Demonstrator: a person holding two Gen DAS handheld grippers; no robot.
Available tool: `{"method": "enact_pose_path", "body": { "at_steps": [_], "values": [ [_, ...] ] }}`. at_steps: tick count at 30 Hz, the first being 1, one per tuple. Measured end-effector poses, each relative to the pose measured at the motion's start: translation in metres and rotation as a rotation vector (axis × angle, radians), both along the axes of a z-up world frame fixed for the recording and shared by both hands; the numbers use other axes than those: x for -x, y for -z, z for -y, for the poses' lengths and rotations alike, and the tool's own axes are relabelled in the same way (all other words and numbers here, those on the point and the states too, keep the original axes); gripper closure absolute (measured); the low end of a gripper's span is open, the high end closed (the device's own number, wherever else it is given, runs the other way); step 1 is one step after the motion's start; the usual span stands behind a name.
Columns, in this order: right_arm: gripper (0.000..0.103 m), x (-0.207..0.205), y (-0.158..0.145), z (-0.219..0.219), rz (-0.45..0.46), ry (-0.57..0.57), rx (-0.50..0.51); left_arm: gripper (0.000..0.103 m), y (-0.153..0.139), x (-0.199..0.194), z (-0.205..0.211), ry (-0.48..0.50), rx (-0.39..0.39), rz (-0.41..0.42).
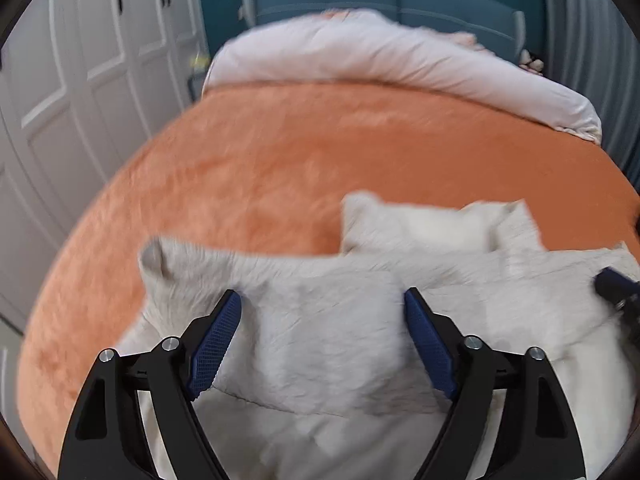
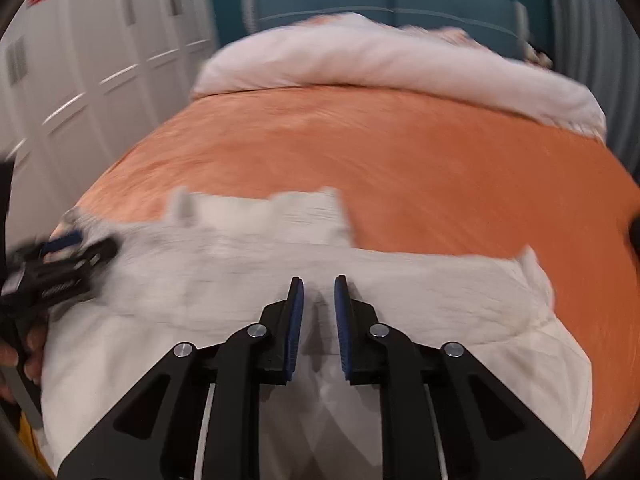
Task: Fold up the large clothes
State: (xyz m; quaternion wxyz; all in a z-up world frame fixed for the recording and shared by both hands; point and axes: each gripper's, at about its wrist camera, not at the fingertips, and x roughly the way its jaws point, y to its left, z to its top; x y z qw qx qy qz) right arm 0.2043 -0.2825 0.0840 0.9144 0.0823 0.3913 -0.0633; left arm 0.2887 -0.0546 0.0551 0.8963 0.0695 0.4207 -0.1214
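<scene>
**Mid-fold on the bed: left jaws wide, right nearly closed**

- Site: orange bedspread (image 1: 280,160), with a rolled white duvet (image 1: 360,52) at the far end and white wardrobe doors (image 1: 80,80) on the left. Both views were smeared by motion.
- Task item: the pale garment (image 1: 320,340) lay on the near part of the bedspread. It was spread crosswise, with a smaller flap doubled over on its far side. The far edge was uneven and the left corner stuck up.
- Left gripper (image 1: 320,300): jaws stood wide and hung over the garment's left half with nothing between the pads. The right wrist view confirmed it at the cloth's left end.
- Right gripper (image 2: 319,284): jaws were narrow, leaving a slim gap between the pads. It sat low over the middle of the near portion. Could not tell whether a pinch of cloth was caught there.

Judgement on the step: this looked like regrasping for the next fold.
- The wide gripper should come down on a true corner or hem, not mid-panel, and take all layers.
- The two grips should be matched along one edge so the fold line runs straight.
- The cloth should be lifted only enough to clear itself, then laid over with edges aligned.
- The raised left corner needs flattening first.

Risk: the plush bedspread may drag the lower layer and skew the stack.
</scene>
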Motion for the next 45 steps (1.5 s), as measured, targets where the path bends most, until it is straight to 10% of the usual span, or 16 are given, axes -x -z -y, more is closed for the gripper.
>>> {"method": "enact_pose_path", "body": {
  "at_steps": [16, 28, 36, 41, 45],
  "values": [
    [0.101, -0.003, 0.063, 0.051, -0.049, 0.115, -0.167, 0.014, 0.052, -0.021, -0.024, -0.031, 0.096, -0.062],
    [0.095, 0.02, 0.007, 0.08, 0.008, 0.192, -0.066, 0.016, 0.0, -0.026, -0.073, -0.145, 0.079, 0.021],
    [0.099, 0.017, 0.068, 0.114, -0.084, 0.278, -0.134, 0.011, 0.071, -0.058, -0.105, -0.296, 0.082, -0.128],
    [0.099, 0.02, 0.077, 0.127, -0.063, 0.283, -0.235, 0.006, 0.082, -0.061, -0.101, -0.31, 0.073, -0.13],
    [0.092, 0.014, 0.047, 0.108, -0.133, 0.298, -0.108, 0.007, 0.06, -0.053, -0.106, -0.323, 0.026, -0.129]
  ]
}}
